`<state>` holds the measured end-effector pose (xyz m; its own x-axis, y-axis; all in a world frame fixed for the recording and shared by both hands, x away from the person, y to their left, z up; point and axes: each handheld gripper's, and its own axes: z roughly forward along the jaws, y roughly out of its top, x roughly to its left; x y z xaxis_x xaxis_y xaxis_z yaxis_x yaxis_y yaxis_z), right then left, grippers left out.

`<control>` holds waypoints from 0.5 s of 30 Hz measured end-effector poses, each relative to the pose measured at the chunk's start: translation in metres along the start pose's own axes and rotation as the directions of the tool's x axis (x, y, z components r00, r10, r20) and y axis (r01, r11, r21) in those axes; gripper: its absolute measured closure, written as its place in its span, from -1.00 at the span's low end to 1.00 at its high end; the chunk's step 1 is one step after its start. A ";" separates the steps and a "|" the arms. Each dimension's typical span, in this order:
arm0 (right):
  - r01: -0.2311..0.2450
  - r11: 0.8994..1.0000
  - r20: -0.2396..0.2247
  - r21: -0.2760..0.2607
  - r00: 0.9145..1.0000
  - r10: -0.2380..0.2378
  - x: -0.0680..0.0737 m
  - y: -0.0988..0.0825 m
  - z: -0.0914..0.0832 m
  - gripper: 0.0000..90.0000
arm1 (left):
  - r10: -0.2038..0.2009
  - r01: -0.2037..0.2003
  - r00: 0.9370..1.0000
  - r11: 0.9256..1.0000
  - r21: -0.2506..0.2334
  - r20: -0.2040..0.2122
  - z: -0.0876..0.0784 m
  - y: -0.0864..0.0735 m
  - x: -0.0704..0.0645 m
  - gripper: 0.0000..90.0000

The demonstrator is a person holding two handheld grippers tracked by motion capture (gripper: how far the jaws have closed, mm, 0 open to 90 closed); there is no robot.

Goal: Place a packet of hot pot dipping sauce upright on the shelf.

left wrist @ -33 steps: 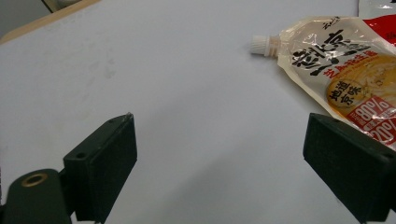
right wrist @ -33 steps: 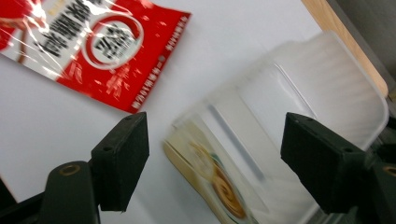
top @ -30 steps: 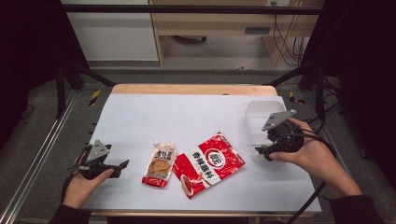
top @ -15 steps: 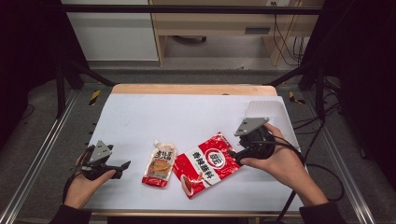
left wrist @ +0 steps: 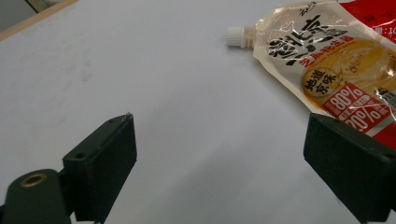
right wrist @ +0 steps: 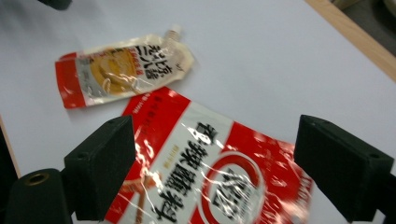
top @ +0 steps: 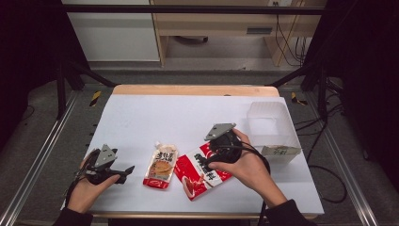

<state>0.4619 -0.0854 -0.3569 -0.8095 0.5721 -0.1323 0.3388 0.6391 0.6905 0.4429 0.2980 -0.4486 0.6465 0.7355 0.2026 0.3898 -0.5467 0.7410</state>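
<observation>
A red-and-white snack packet (top: 200, 173) lies flat near the table's front, and a spouted sauce pouch (top: 161, 165) lies just to its left. My right gripper (top: 208, 162) hovers low over the packet's upper right part. Its jaws have just been opening and stand wide. In the right gripper view the packet (right wrist: 187, 154) lies below my right gripper (right wrist: 212, 140), with no pad pressing on it. My left gripper (top: 126, 171) rests at the front left, open and pointing at the pouch. In the left gripper view my left gripper (left wrist: 219, 135) has bare table between its jaws, and the pouch (left wrist: 327, 65) lies ahead on the right.
A clear plastic bin (top: 274, 128) stands at the right edge of the white tabletop, just beyond my right hand. The table's wooden back edge (top: 193, 89) runs behind. Metal frame rails (top: 42, 155) flank the table, and cables (top: 329, 188) hang at the right.
My right gripper has moved left and slightly down, from beside the bin to over the red-and-white packet. The left gripper, the packet and the pouch have stayed in place.
</observation>
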 end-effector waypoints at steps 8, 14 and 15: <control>-0.025 1.000 -0.051 0.008 0.998 0.025 0.015 0.015 0.047 -0.39 | 0.005 -0.005 1.000 1.000 0.018 0.000 -0.003 -0.004 -0.010 -0.81; -0.050 0.999 -0.057 0.006 0.997 0.050 0.023 0.024 0.074 -0.13 | -0.003 0.004 1.000 1.000 0.011 -0.009 -0.009 -0.006 -0.023 -0.81; -0.059 0.998 -0.063 0.006 0.996 0.059 0.024 0.026 0.081 -0.10 | 0.001 -0.001 1.000 1.000 0.011 -0.008 -0.008 -0.005 -0.026 -0.82</control>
<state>0.4902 -0.0135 -0.3999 -0.8164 0.5756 -0.0462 0.3889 0.6073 0.6928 0.4190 0.2851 -0.4520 0.6419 0.7379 0.2086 0.3958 -0.5519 0.7340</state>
